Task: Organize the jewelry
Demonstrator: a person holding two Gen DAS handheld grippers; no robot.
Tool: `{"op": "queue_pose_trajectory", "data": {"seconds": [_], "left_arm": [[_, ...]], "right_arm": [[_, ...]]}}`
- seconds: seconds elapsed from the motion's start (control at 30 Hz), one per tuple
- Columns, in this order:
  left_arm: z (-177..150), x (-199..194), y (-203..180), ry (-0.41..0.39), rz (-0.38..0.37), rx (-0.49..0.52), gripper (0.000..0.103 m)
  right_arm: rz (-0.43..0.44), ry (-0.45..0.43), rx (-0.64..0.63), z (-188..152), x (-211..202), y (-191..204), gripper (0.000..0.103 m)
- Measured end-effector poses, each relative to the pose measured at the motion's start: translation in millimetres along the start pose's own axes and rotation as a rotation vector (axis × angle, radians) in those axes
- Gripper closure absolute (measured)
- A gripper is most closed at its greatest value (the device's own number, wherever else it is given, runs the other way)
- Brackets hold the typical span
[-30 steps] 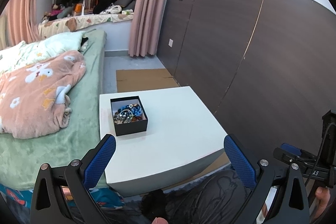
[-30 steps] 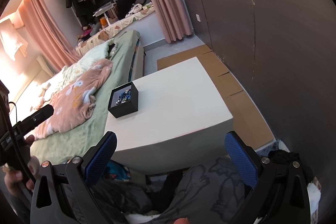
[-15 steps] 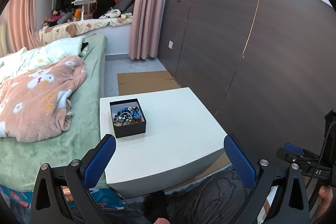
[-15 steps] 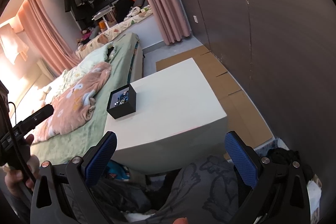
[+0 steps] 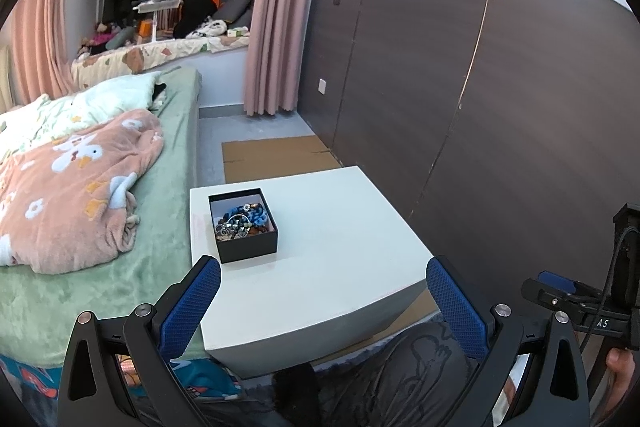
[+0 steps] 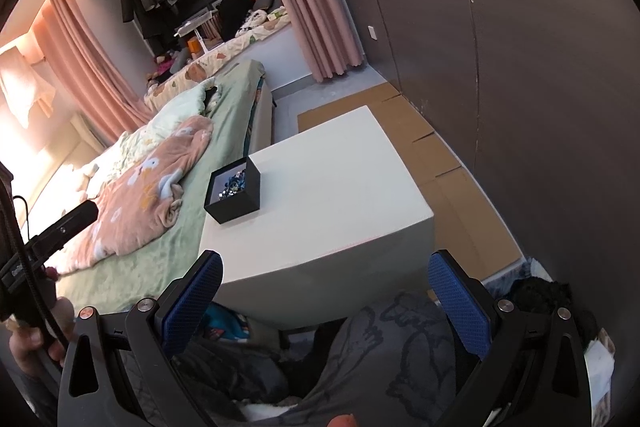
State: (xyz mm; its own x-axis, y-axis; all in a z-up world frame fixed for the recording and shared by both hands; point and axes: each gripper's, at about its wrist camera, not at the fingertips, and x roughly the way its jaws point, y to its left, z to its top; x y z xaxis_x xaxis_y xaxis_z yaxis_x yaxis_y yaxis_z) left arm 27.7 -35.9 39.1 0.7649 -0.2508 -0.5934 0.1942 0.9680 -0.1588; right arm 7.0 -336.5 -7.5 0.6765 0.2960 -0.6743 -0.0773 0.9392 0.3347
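Observation:
A black open box (image 5: 245,235) holding a heap of jewelry (image 5: 241,220) stands near the left edge of a white low table (image 5: 336,267). The box also shows in the right wrist view (image 6: 234,193) on the table (image 6: 328,203). My left gripper (image 5: 322,303) is open and empty, held back from the table's near edge. My right gripper (image 6: 324,297) is open and empty, also short of the table's near edge. Both are well apart from the box.
A bed with a green sheet (image 5: 176,131) and pink blanket (image 5: 76,183) lies left of the table. A dark panelled wall (image 5: 480,107) runs along the right. Cardboard sheets (image 5: 276,157) lie on the floor beyond the table. My legs (image 6: 400,347) are below the grippers.
Both views have shifted slightly toward the table; the box sits a little nearer. Both grippers stay open and empty.

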Motion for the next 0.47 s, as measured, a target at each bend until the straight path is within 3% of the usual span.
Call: {"op": "queue_pose_trajectory", "data": {"seconds": [0.47], "left_arm": [[-3.3, 12.2, 4.0, 0.011, -0.027, 0.02, 0.001]], "right_arm": [[-0.018, 0.034, 0.013, -2.4, 17.1, 5.1, 0.0]]}}
